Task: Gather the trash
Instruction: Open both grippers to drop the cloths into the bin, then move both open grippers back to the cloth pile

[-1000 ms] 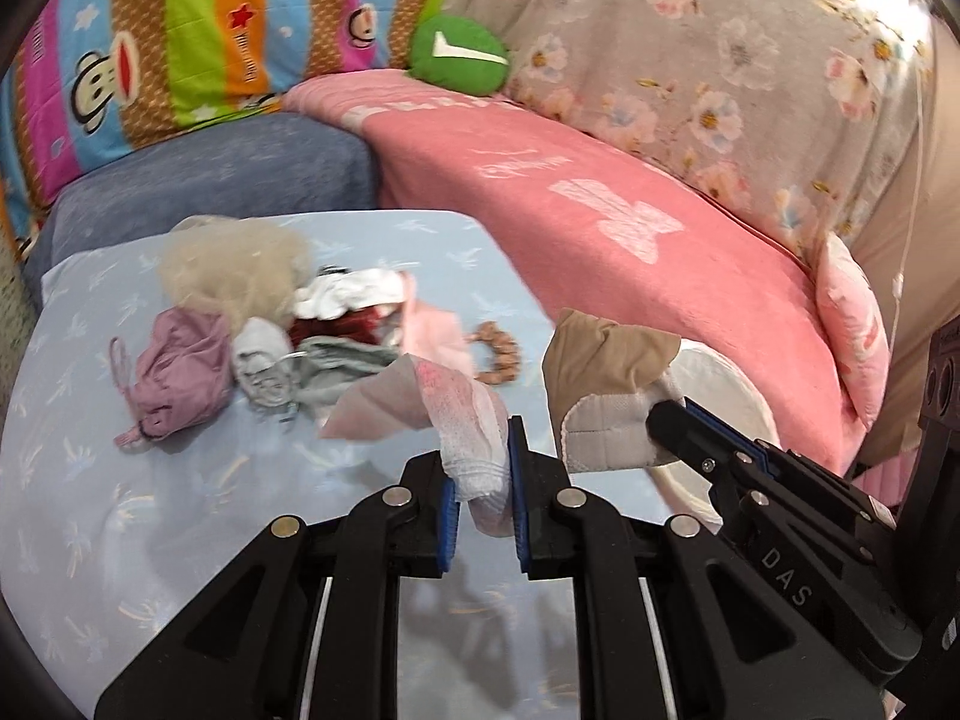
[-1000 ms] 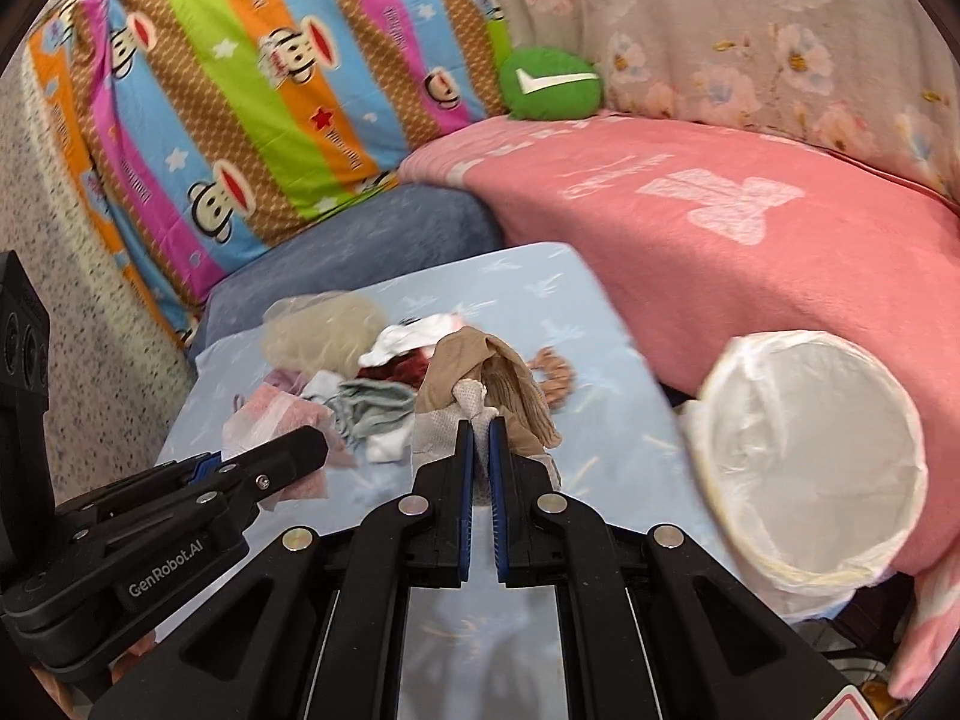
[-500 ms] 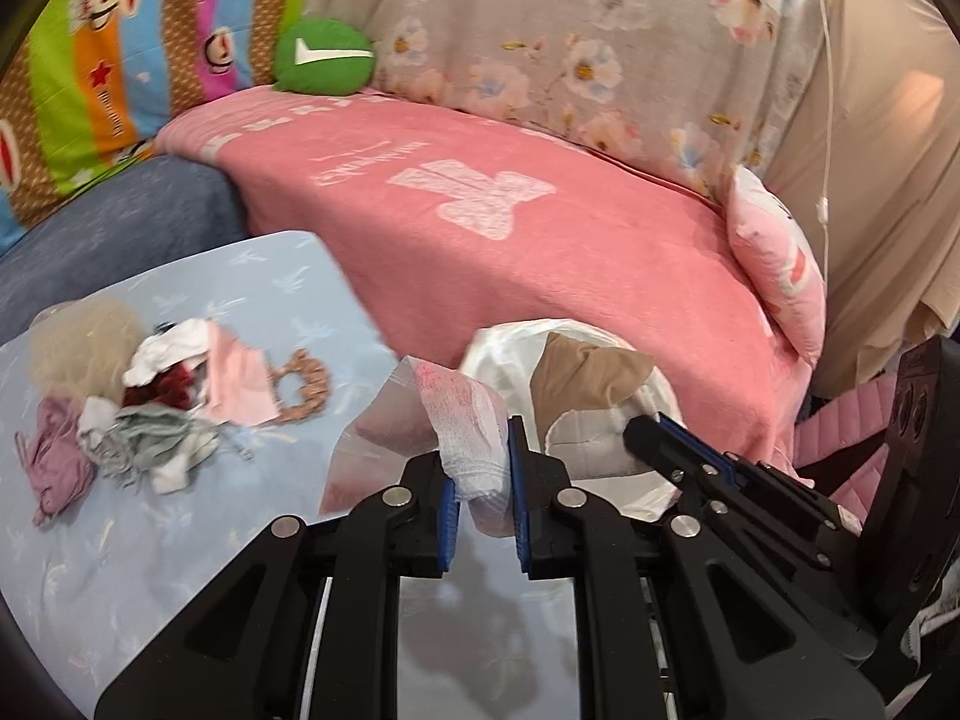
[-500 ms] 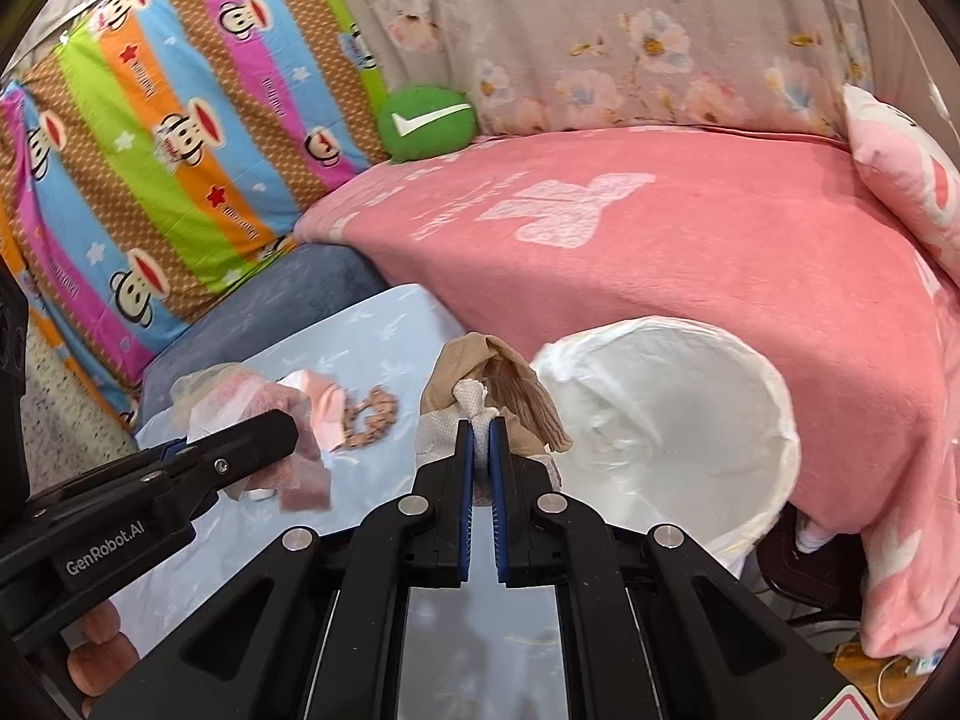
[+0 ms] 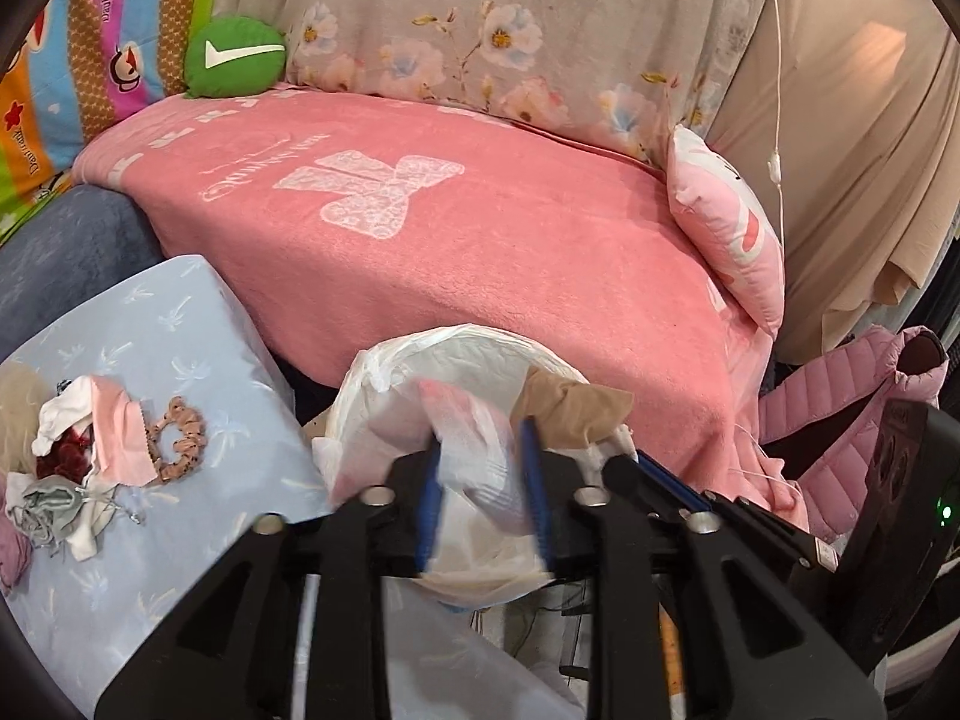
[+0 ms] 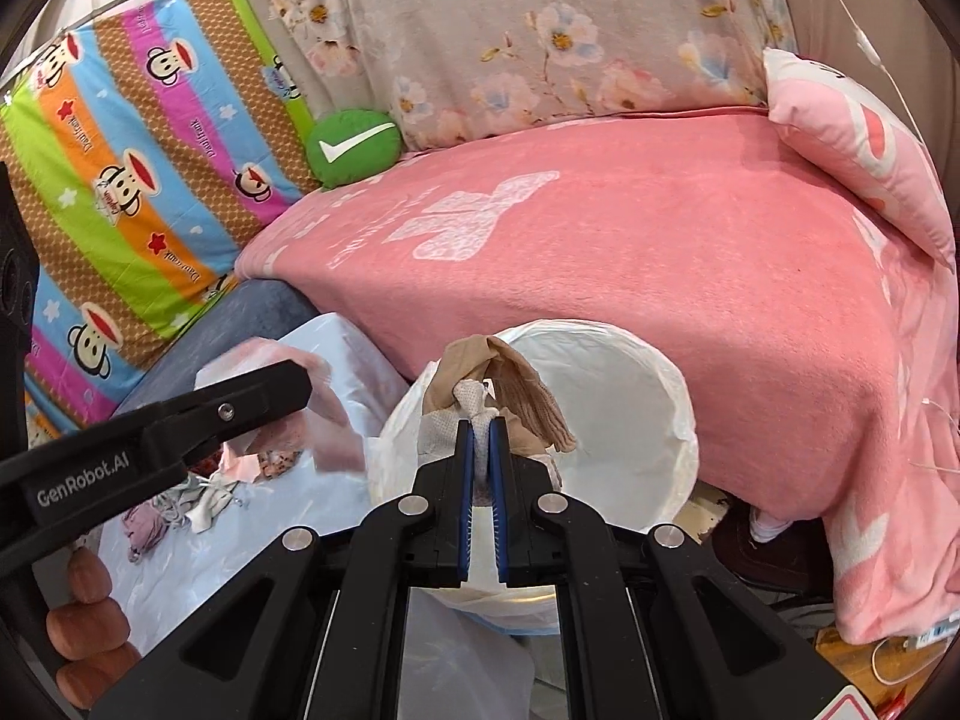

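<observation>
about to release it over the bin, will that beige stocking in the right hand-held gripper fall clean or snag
Probably floppy and light: the beige stocking droops in soft folds around the right hand-held gripper. It may cling to the pads or drape over the bin liner's rim rather than drop straight.

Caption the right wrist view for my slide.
Right gripper holds a tan-and-white cloth wad over the white-lined bin.

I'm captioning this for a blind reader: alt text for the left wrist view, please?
The left gripper, jaws just opened, has a pink-white wrapper loose between them over a white-lined bin. Beside it the right gripper holds a tan rag; more scraps lie on the blue table.
</observation>
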`<state>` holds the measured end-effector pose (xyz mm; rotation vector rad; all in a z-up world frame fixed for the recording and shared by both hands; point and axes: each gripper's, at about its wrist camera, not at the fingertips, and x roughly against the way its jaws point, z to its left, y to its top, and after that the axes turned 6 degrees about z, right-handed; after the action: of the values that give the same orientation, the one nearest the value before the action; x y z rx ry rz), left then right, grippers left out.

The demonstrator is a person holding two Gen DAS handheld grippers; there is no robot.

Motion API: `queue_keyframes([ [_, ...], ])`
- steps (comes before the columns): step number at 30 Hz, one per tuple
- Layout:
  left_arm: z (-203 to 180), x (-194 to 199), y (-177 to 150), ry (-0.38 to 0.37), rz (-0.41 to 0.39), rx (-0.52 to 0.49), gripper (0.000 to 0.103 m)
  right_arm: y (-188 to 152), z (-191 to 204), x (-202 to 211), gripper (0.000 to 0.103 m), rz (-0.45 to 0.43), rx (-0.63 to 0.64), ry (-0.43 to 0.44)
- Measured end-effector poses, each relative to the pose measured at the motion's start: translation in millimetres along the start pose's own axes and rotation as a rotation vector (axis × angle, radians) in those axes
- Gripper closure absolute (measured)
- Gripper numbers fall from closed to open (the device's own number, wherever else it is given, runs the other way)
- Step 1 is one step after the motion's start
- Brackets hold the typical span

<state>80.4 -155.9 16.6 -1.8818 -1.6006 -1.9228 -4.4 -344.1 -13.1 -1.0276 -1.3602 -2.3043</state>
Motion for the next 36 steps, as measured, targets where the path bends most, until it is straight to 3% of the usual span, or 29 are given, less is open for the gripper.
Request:
queue_keyframes([
  [2, -2, 0, 2, 0.011, -0.018, 0.004, 0.046, 1, -4, -2, 0.098, 0.001, -0.006, -0.002],
  [4, -4, 1, 2, 0.025, -0.038, -0.008, 0.043, 2, -7, -4, 0.098, 0.001, -0.009, -0.005],
  [15, 13, -6, -5, 0.093, -0.021, 0.053, 0.042, 6, -1, -16, 0.097, -0.002, -0.003, 0.011],
  [22, 28, -4, -14, 0.13, -0.019, 0.099, 0.036, 3, 11, -16, 0.093, 0.007, 0.027, 0.016],
  [26, 36, -3, -20, 0.142, -0.017, 0.122, 0.036, -4, 20, -19, 0.084, 0.023, 0.048, 0.01],
  [32, 49, 4, -29, 0.157, -0.021, 0.154, 0.036, -9, 34, -21, 0.08, 0.041, 0.07, 0.019],
  [36, 60, 9, -35, 0.172, -0.024, 0.183, 0.036, -15, 45, -21, 0.069, 0.045, 0.092, 0.021],
])
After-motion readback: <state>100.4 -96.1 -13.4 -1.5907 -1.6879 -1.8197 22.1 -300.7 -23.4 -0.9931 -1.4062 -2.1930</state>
